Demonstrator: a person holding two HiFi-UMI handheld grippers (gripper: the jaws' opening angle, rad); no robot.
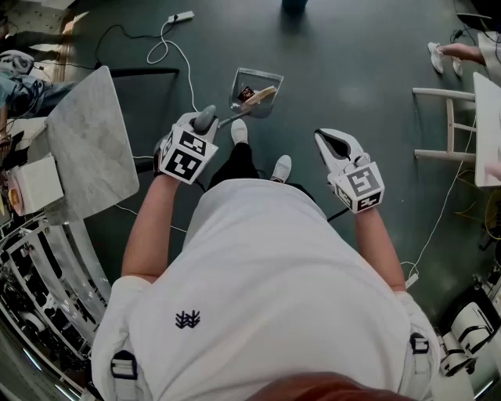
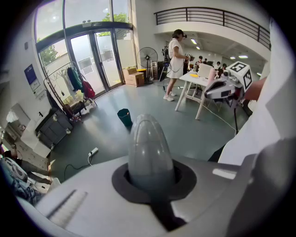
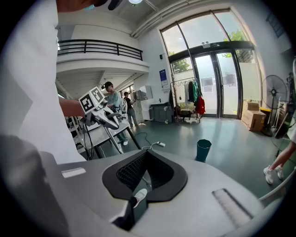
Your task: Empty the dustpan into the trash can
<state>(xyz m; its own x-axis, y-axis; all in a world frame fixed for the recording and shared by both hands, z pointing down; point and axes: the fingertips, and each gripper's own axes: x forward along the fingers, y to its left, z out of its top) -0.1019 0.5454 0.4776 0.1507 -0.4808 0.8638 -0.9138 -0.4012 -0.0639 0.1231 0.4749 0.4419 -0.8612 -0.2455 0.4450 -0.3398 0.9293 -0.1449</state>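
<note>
My left gripper (image 1: pixel 203 124) is shut on the grey handle (image 2: pixel 150 152) of a clear dustpan (image 1: pixel 256 92). I hold the dustpan out in front, above the floor, with a wooden stick and dark scraps lying in it. The handle's rounded end pokes up through the left gripper (image 2: pixel 152 183). A dark teal trash can (image 1: pixel 295 4) stands on the floor far ahead; it also shows as a small trash can (image 2: pixel 124 116) in the left gripper view and as a trash can (image 3: pixel 203 150) in the right gripper view. My right gripper (image 1: pixel 333 142) is shut and holds nothing; the same gripper (image 3: pixel 144 178) shows bare pads.
A marble-topped table (image 1: pixel 90 145) stands close on my left, with a metal rack below it. A white chair frame (image 1: pixel 448 125) and table are on the right. A white cable and power strip (image 1: pixel 178 16) lie on the floor ahead. Another person's foot (image 1: pixel 437 55) is at the far right.
</note>
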